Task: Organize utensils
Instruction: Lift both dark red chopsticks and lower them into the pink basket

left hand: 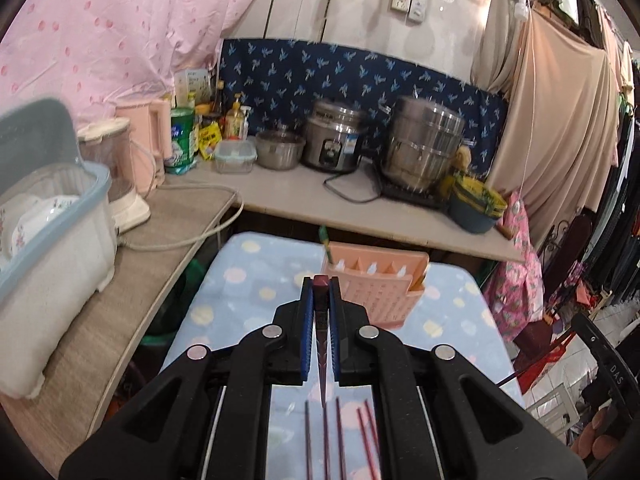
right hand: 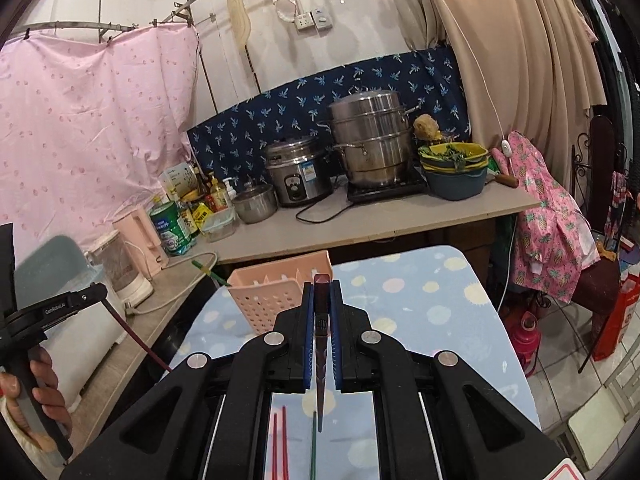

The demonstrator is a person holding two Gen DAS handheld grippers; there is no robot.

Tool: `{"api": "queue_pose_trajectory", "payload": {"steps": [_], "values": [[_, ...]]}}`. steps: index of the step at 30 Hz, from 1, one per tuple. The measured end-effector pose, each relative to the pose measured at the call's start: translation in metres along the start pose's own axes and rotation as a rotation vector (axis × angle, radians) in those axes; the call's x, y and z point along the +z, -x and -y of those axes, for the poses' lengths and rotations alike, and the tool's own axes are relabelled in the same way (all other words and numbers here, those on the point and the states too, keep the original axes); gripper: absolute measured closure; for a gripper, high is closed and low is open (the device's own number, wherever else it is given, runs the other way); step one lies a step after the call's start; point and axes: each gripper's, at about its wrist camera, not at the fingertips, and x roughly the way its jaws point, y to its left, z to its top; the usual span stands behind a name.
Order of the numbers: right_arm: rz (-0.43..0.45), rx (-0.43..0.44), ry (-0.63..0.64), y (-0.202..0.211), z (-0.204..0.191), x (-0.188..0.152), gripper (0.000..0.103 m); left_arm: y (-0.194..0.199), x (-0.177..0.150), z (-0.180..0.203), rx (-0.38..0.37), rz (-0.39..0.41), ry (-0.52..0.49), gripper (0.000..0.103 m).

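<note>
left claw (left hand: 321, 292): clamped on dark chopstick (left hand: 321, 320)
right claw (right hand: 321, 292): clamped on, prob., another chopstick (right hand: 321, 328)
pink holder (left hand: 374, 292): just ahead of both claws

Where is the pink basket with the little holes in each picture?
Left wrist view: the pink basket stands on the dotted cloth just right of centre, behind the fingertips of the hand-held gripper.
Right wrist view: the pink basket sits left of centre, beyond the fingertips.
Shared landmark: the tall steel steamer pot on the counter behind.
</note>
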Motion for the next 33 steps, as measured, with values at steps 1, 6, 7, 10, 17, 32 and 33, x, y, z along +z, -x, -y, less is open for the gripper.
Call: {"api": "queue_pose_trajectory", "payload": {"steps": [1, 6, 7, 10, 17, 32, 33], "values": [[0.017, 0.009, -0.007, -0.003, -0.001, 0.009, 0.095, 0.001, 0.011, 0.004, -0.006, 0.022, 0.001, 0.096], [0.089, 0.050, -0.044, -0.022, -0.008, 0.052, 0.095, 0.000, 0.054, 0.018, -0.016, 0.111, 0.005, 0.096], [0.103, 0.057, -0.047, -0.026, -0.010, 0.060, 0.095, -0.003, 0.063, 0.021, -0.017, 0.127, 0.004, 0.096], [0.137, 0.065, -0.044, -0.041, -0.019, 0.082, 0.095, -0.012, 0.086, 0.030, -0.013, 0.166, -0.003, 0.096], [0.159, 0.082, -0.059, -0.082, -0.029, 0.111, 0.095, -0.043, 0.118, 0.039, -0.003, 0.221, 0.003, 0.096], [0.080, 0.079, -0.041, -0.168, -0.033, 0.092, 0.095, -0.122, 0.102, 0.034, 0.022, 0.148, 0.000, 0.096], [0.073, 0.077, -0.037, -0.171, -0.033, 0.089, 0.095, -0.126, 0.100, 0.033, 0.026, 0.141, -0.001, 0.096]]}}
